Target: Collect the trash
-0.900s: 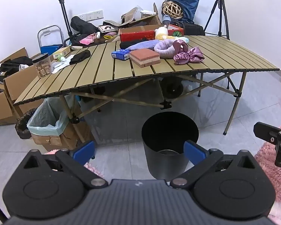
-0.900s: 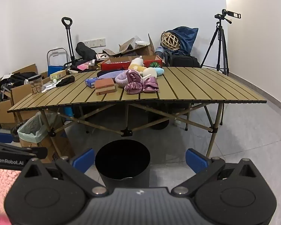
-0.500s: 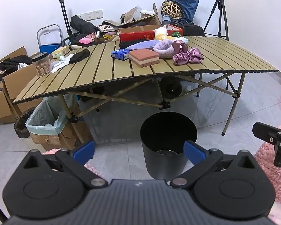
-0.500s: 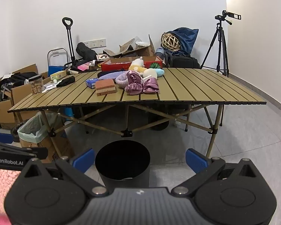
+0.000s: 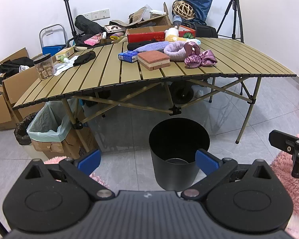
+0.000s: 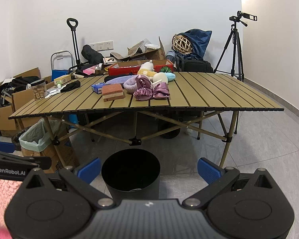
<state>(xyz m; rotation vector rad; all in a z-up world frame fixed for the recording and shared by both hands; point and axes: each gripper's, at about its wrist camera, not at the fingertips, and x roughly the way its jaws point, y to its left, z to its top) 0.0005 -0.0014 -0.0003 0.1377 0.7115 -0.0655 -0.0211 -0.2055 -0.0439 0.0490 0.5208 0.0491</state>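
Below the counter (image 5: 239, 59) edge, a black bin (image 5: 179, 153) stands on the floor; little has changed since a second ago. Both sets of fingers (image 5: 89, 159) (image 6: 208, 170) are spread wide and empty, so no trash is yet collected

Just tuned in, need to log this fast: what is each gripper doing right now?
Left gripper: open, holding nothing.
Right gripper: open, holding nothing.

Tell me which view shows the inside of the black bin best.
The left wrist view: it looks down into the black bin, showing its pale bottom. The right wrist view shows the bin lower in frame, base cut off by the gripper body.
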